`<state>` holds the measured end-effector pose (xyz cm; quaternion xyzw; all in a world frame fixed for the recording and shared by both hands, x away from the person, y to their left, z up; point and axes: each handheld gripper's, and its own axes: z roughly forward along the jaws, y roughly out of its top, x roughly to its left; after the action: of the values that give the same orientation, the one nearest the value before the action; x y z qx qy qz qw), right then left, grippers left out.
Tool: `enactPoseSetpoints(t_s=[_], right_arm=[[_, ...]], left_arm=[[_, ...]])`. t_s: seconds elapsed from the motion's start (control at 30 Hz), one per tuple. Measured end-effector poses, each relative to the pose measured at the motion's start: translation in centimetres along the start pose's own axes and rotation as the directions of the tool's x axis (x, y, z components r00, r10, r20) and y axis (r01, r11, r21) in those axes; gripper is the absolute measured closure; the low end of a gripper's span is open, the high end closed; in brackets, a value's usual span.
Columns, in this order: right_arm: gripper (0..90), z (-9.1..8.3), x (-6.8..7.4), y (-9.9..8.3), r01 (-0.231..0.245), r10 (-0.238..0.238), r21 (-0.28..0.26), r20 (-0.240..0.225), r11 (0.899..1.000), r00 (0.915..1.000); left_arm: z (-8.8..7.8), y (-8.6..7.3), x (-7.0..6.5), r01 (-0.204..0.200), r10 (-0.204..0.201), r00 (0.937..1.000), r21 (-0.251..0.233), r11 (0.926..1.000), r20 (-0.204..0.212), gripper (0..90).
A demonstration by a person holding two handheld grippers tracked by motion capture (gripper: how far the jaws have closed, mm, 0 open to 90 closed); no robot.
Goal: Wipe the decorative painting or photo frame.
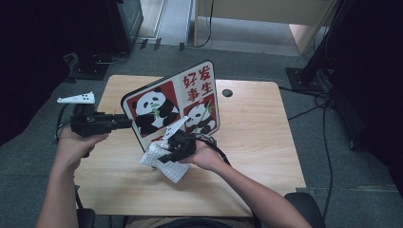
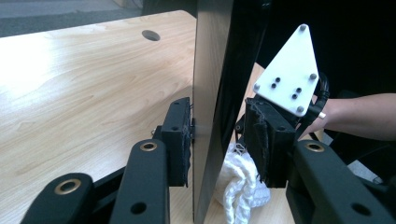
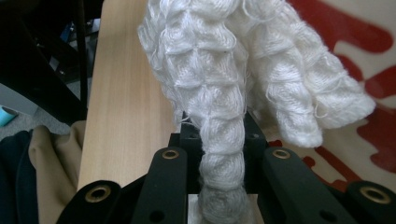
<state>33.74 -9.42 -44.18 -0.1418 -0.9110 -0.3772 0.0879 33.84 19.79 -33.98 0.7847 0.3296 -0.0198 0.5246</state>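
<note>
A board printed with pandas and red characters (image 1: pixel 176 102) stands tilted on edge on the wooden table (image 1: pixel 256 133). My left gripper (image 1: pixel 127 122) reaches its left edge. In the left gripper view the board's thin edge (image 2: pixel 210 93) sits between the jaws of the left gripper (image 2: pixel 219 135); one pad (image 2: pixel 184 140) lies against its back and the other stands off its face, so the jaws are open. My right gripper (image 1: pixel 178 145) is shut on a white knitted cloth (image 1: pixel 164 164) low against the board's printed face. The cloth (image 3: pixel 219 70) bunches out of the right gripper (image 3: pixel 222 140).
A round cable hole (image 1: pixel 227 92) sits near the table's far edge. Dark stands and cables (image 1: pixel 323 118) occupy the floor to the right. Bare wood (image 1: pixel 266 161) stretches to the right of the board. The other gripper's white plate (image 2: pixel 289 74) shows beyond the board.
</note>
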Motion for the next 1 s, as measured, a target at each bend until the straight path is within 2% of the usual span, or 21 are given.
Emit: enactPoseSetpoints(t_s=[0.2,0.33,0.47,0.6,0.67,1.0], right_arm=[[77.5,-0.9,0.3,0.7,0.012,-0.012,-0.026,-0.004,1.000,0.9999],[77.4,-1.5,0.6,1.3,0.014,-0.015,-0.032,-0.003,0.999,0.9999],[77.4,-1.8,1.0,1.9,0.021,-0.022,-0.044,-0.011,0.999,0.9997],[77.4,-2.1,1.6,2.5,0.034,-0.035,-0.041,-0.017,0.999,0.9992],[77.4,-2.3,1.8,2.8,0.039,-0.040,-0.039,-0.017,0.998,0.9991],[77.4,-3.2,2.4,4.0,0.051,-0.052,-0.053,-0.020,0.997,0.9985]], left_arm=[[-1.2,-0.2,0.3,-0.006,0.006,1.0000,-0.014,0.9999,-0.007,63.7],[-1.7,-0.5,0.8,-0.008,0.008,0.9997,-0.032,0.9995,0.022,68.7],[-2.0,-0.8,1.4,0.002,-0.002,0.9999,-0.036,0.9993,0.014,72.5],[-1.5,-0.8,1.8,-0.001,0.001,1.0000,-0.028,0.9996,0.007,74.0],[-1.2,-0.9,1.9,-0.018,0.018,0.9998,-0.026,0.9995,-0.008,73.2],[0.4,-0.3,2.6,-0.016,0.016,0.9997,0.003,0.9999,0.020,73.8]])
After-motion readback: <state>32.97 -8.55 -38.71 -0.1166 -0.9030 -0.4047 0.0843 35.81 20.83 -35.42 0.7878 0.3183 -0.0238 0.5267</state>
